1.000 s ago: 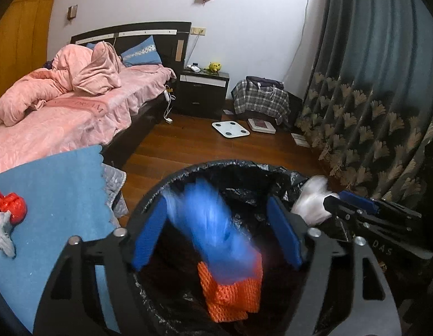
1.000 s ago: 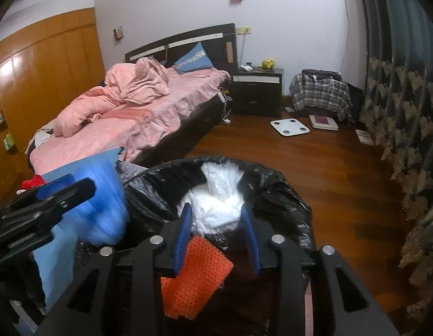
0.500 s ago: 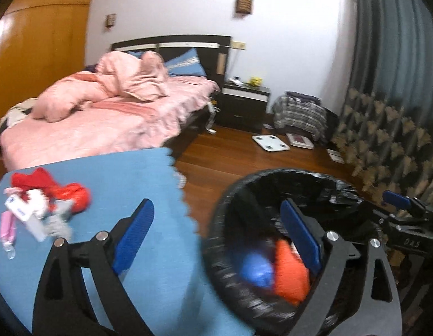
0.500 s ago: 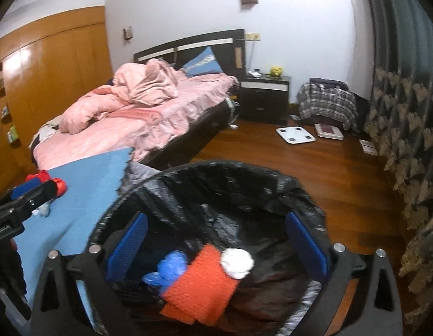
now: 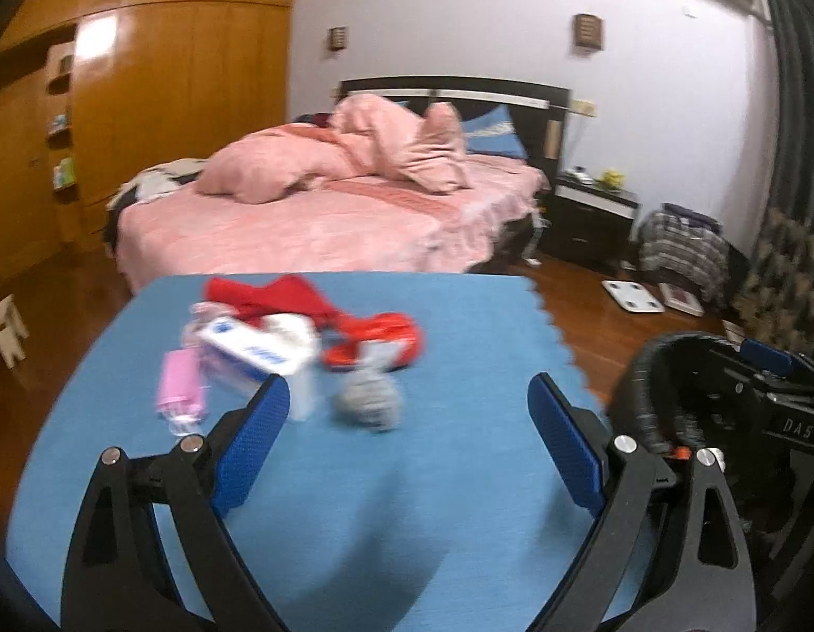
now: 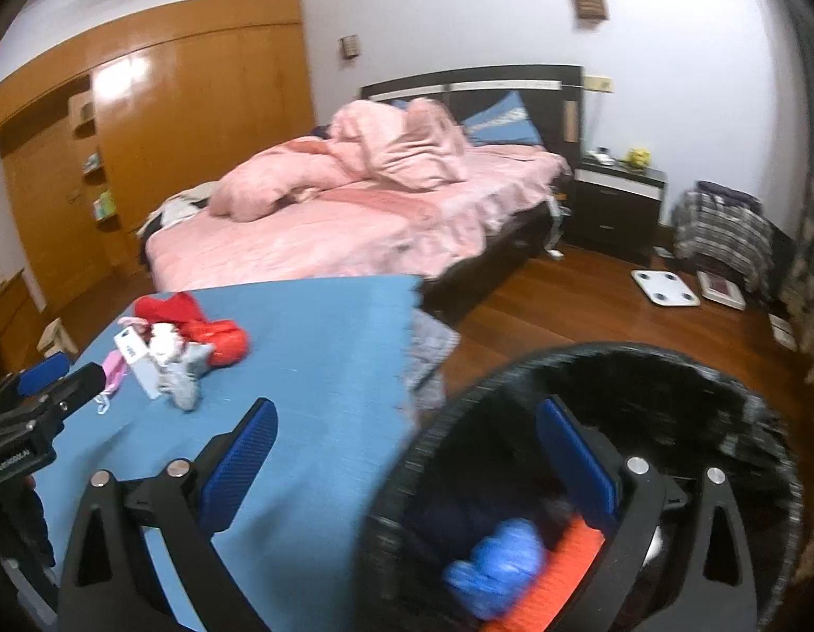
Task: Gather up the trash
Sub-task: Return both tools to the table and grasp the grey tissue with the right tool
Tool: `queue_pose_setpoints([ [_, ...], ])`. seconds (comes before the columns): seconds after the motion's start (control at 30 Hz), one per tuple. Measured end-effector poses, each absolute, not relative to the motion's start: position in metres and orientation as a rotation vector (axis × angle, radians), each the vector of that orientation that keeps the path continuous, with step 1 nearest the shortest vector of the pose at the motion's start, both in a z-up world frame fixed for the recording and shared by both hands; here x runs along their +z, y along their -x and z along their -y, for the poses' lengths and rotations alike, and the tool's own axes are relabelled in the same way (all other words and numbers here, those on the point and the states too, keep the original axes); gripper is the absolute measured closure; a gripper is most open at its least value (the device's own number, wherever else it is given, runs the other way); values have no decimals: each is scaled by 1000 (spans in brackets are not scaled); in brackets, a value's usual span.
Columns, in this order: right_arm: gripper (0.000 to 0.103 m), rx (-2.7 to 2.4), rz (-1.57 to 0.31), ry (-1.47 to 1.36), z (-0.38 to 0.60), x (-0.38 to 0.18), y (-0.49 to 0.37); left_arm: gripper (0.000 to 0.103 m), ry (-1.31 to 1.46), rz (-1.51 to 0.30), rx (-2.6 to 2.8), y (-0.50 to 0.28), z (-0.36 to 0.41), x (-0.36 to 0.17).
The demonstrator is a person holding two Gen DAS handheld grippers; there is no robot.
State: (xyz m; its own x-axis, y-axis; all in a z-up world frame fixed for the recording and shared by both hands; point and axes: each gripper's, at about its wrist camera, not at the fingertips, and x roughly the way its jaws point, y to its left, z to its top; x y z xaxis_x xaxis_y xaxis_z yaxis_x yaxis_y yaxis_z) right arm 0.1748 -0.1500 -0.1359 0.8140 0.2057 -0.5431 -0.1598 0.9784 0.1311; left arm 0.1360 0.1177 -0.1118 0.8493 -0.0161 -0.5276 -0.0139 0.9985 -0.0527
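A small heap of trash lies on the blue mat [image 5: 459, 500]: a red wrapper [image 5: 378, 339], a white box with blue print [image 5: 254, 353], a pink packet [image 5: 180, 384] and a grey crumpled wad [image 5: 367, 403]. My left gripper [image 5: 407, 421] hovers open just short of the heap, with nothing between its pads. My right gripper [image 6: 407, 413] is open and empty, straddling the near rim of the black-lined bin [image 6: 644, 363]. In the bin lie a blue crumpled piece [image 6: 496, 563] and an orange net [image 6: 565, 563]. The heap [image 6: 180, 347] is blurred in both views.
The bin [image 5: 649, 384] stands off the mat's right edge, with the right gripper [image 5: 759, 368] over it. A pink bed [image 5: 327, 221] is behind the mat, a wooden wardrobe [image 5: 159, 121] to the left. A white scale [image 6: 665, 287] lies on the wooden floor.
Both grippers let their pieces fall into the bin and opened wide. Both then swung left, away from the bin; the left one now faces the heap on the mat.
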Motion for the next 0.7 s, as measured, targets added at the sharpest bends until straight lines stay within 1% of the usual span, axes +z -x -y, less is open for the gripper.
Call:
queue_pose_setpoints([
  [0.23, 6, 281, -606, -50, 74, -148, -203, 14, 66, -595, 126, -141, -185, -131],
  [0.53, 6, 354, -656, -24, -2, -170, -232, 14, 96, -633, 210, -155, -242, -152],
  [0.7, 11, 369, -706, -5, -26, -188, -244, 14, 114, -660, 231, -155, -257, -165],
])
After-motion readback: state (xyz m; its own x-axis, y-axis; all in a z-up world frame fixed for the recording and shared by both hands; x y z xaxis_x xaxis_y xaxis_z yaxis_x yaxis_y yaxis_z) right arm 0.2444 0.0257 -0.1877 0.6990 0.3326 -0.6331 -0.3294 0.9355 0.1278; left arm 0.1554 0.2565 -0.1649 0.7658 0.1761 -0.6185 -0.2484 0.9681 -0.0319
